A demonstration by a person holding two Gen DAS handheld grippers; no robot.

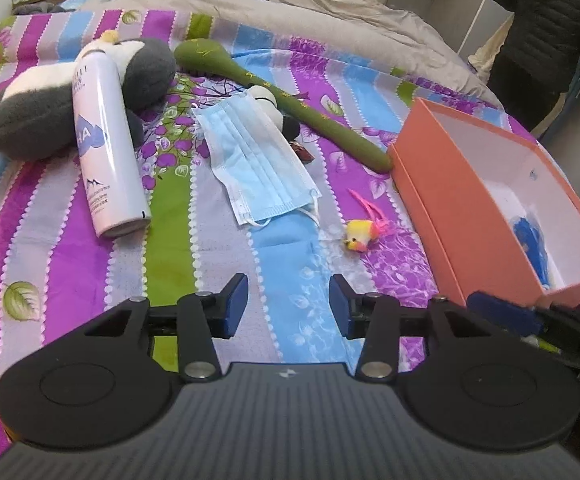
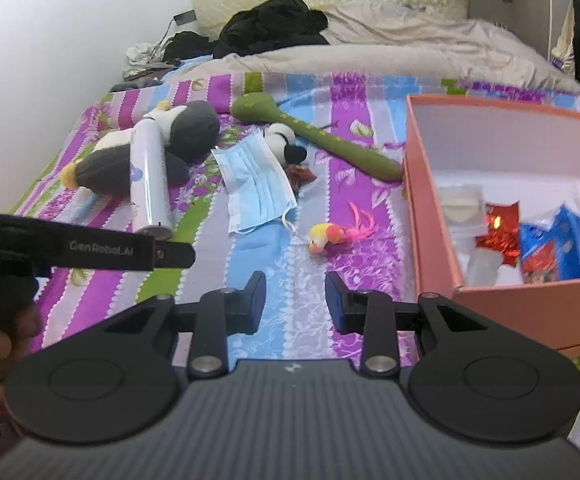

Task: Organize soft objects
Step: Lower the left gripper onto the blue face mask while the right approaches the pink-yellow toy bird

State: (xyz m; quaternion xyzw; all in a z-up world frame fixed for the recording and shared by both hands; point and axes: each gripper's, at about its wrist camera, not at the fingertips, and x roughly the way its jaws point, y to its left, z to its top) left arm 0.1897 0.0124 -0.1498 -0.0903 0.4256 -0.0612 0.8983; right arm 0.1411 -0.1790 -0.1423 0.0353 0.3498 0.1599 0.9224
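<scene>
On the striped bedspread lie a grey-white penguin plush (image 1: 29, 120) (image 2: 185, 128), a blue face mask (image 1: 255, 160) (image 2: 255, 184), a long green soft stick (image 1: 273, 92) (image 2: 330, 140), a small black-white plush (image 1: 273, 108) and a yellow-pink toy mouse (image 1: 364, 234) (image 2: 326, 236). An orange box (image 1: 430, 168) (image 2: 430, 200) stands open at the right. My left gripper (image 1: 287, 300) hovers open over the cover, short of the mask and the mouse. My right gripper (image 2: 296, 296) is open too, just this side of the mouse, left of the box. Nothing is between either pair of fingers.
A white spray can (image 1: 105, 148) (image 2: 149, 184) lies across the penguin. The box holds a red foil packet (image 2: 498, 232), a blue packet (image 2: 554, 244) and clear wrappers. A beige duvet (image 2: 410, 56) and dark clothes (image 2: 273, 28) pile up at the bed's far end.
</scene>
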